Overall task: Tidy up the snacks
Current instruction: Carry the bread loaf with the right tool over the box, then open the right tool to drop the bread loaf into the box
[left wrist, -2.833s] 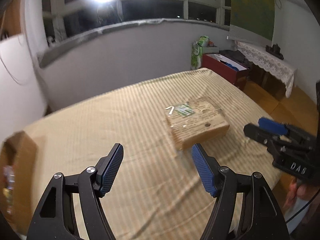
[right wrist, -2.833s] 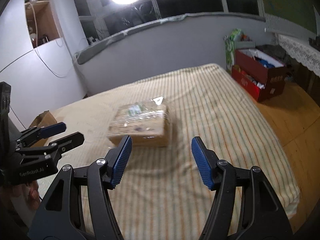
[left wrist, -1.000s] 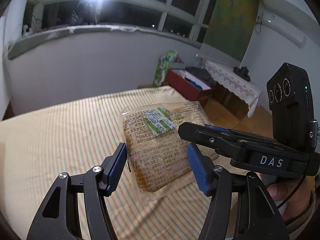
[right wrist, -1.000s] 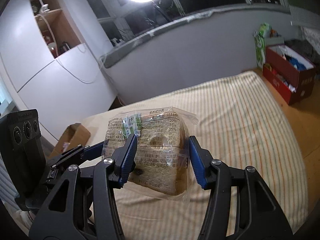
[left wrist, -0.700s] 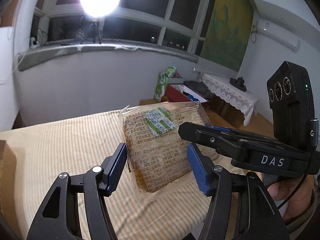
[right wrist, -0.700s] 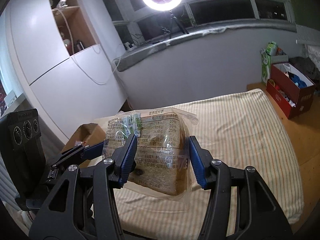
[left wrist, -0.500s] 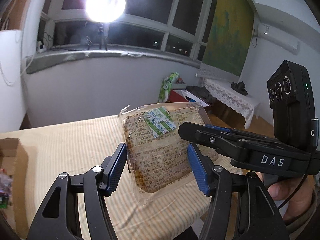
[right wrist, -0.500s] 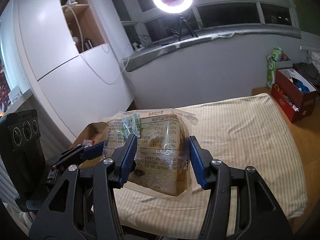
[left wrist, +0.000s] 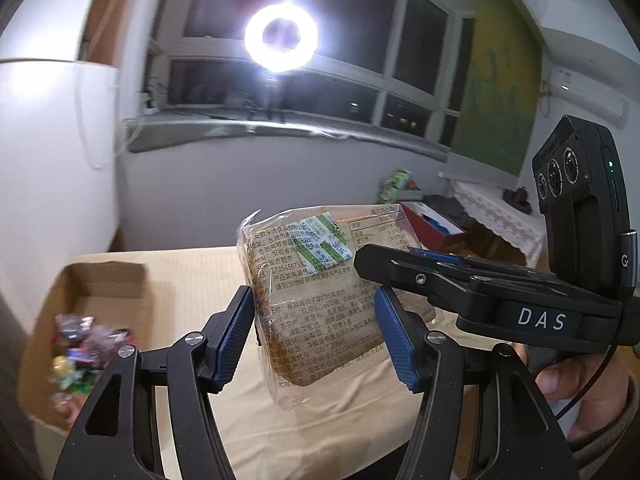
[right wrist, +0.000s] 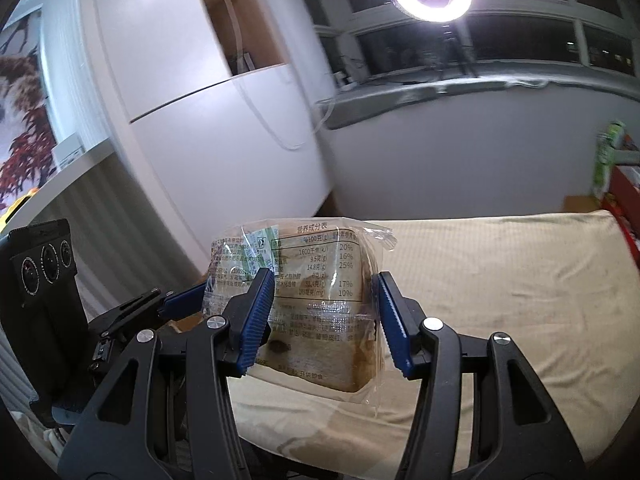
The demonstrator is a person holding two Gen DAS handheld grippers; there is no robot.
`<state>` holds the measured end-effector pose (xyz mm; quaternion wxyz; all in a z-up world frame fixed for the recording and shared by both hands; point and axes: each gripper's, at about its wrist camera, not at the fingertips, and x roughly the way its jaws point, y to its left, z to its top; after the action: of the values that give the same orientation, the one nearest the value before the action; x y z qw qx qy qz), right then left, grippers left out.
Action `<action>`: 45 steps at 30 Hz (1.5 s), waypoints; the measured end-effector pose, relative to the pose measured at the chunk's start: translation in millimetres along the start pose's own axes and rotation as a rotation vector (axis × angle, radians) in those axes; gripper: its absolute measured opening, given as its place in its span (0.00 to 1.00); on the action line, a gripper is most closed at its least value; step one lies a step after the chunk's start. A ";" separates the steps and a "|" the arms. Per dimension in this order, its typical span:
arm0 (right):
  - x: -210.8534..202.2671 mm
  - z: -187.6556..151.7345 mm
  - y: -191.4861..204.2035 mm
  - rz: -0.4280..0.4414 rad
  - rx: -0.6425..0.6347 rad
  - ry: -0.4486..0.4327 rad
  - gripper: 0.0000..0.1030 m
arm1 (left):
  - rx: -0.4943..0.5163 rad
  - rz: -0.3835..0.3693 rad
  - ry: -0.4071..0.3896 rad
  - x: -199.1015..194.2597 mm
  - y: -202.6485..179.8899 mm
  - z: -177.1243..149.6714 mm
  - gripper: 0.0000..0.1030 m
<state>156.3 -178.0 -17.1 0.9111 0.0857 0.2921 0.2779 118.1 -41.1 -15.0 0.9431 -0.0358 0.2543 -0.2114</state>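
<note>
A clear bag of sliced bread (left wrist: 316, 300) with printed labels hangs in the air above the striped bed. My left gripper (left wrist: 316, 340) is shut on its lower part, blue pads on both sides. My right gripper (right wrist: 324, 316) is also shut on the same bread bag (right wrist: 316, 292). The right gripper's body (left wrist: 480, 296) crosses the left wrist view from the right; the left gripper's body (right wrist: 132, 316) shows at the left of the right wrist view. A cardboard box (left wrist: 108, 284) with several colourful wrapped snacks (left wrist: 80, 356) stands on the bed at lower left.
The bed with a yellow striped cover (right wrist: 500, 280) spreads below. White cabinets (right wrist: 192, 128) stand left. A ring light (left wrist: 281, 38) shines at the window sill. A red box (left wrist: 432, 224) and a lace-covered table (left wrist: 500, 220) stand far right.
Both grippers closed on the bread bag, lifted it off the bed and carried it left. The cardboard box with snacks has come into the left wrist view.
</note>
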 end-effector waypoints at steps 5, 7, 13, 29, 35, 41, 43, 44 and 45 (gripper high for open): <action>27.7 3.3 29.1 0.046 -0.038 0.027 0.53 | -0.035 0.065 -0.020 -25.3 36.9 -7.3 0.59; 36.0 3.8 42.0 0.062 -0.054 0.037 0.53 | -0.048 0.085 -0.026 -33.9 48.9 -10.0 0.59; 62.6 8.3 72.1 0.104 -0.086 0.058 0.53 | -0.080 0.134 -0.040 -52.2 78.0 -13.8 0.59; 194.0 2.3 106.8 0.220 -0.102 0.214 0.53 | -0.198 0.248 0.010 -45.9 173.3 -31.0 0.59; 234.8 -16.0 104.8 0.060 -0.192 0.244 0.58 | -0.201 0.406 0.099 -25.9 203.2 -46.7 0.83; 223.2 -17.3 106.4 0.004 -0.248 0.170 0.59 | -0.196 0.460 0.100 -24.8 210.7 -50.5 0.83; 219.1 -17.4 108.0 0.005 -0.257 0.165 0.60 | -0.196 0.462 0.098 -24.7 211.7 -50.6 0.83; 217.7 -16.6 108.8 0.004 -0.260 0.161 0.62 | -0.198 0.464 0.098 -26.0 211.5 -51.5 0.83; 214.9 -16.3 109.6 0.001 -0.262 0.151 0.63 | -0.199 0.463 0.096 -27.2 211.4 -51.8 0.83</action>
<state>241.9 32.5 -99.6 0.8898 -0.0552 0.3211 0.3196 151.6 164.3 -84.3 0.9450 -0.0590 0.3199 0.0347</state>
